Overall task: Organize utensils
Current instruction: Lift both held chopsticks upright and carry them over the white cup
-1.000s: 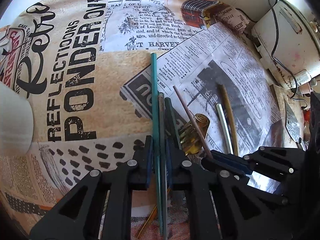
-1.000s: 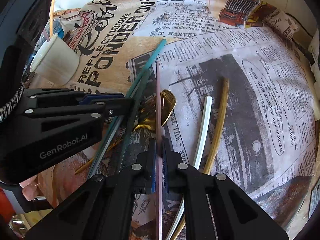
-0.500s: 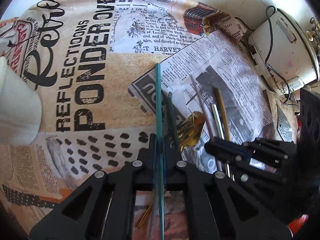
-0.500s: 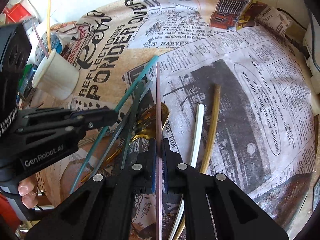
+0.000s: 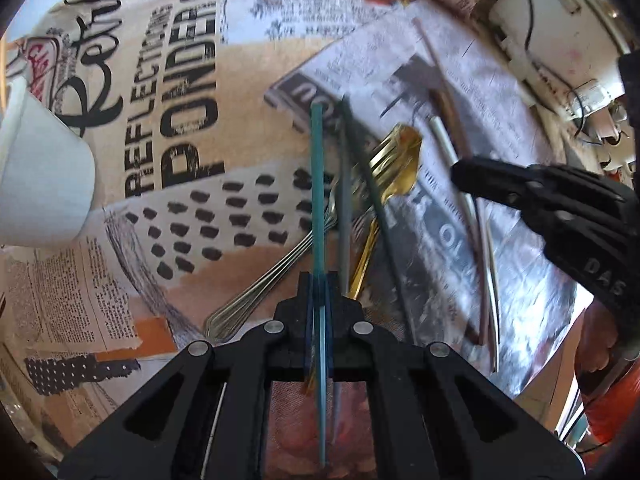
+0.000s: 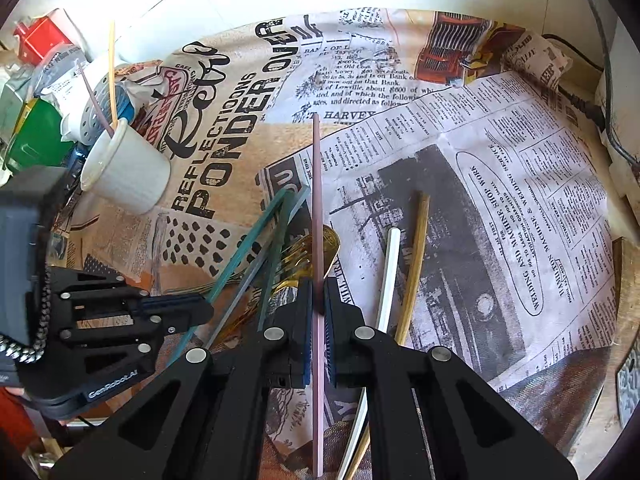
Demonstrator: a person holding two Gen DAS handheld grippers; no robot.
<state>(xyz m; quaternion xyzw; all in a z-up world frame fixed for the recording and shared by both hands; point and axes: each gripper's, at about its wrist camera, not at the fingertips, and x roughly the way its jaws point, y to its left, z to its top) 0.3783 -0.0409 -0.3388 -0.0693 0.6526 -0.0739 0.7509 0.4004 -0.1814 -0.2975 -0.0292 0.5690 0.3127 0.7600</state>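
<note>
In the left wrist view, the left gripper (image 5: 319,300) is closed tight on a long teal plastic chopstick (image 5: 318,200), which runs straight out between the pads and away from the camera, its far tip over the newspaper-print tablecloth (image 5: 168,80) and its near end passing back under the gripper body. Its long axis lies along the gripper's own pointing line. The white ceramic cup (image 5: 40,168) that looks like the holder sits well off to the left edge of this view, so the coming move probably turns on swinging the stick leftward and tipping it upright. Beside the held stick lie a grey chopstick (image 5: 344,208) and a dark green chopstick (image 5: 372,184), both crossing a gold metal spoon (image 5: 404,168) and a silver fork (image 5: 264,284); the right gripper (image 5: 460,172) shows at the right. In the right wrist view, the right gripper (image 6: 318,300) is clamped on a slim pink chopstick (image 6: 316,200), again aligned with its fingers and pointing up the frame. The cup (image 6: 128,176) lies to the upper left, tilted in the lens, already holding a yellow stick (image 6: 113,72) and a mauve stick (image 6: 96,104). The left gripper (image 6: 200,308) stands between this hand and the cup, so the left hand seems nearer to it. A white chopstick (image 6: 390,272) and a tan bamboo chopstick (image 6: 416,256) lie on the cloth to the right.
</note>
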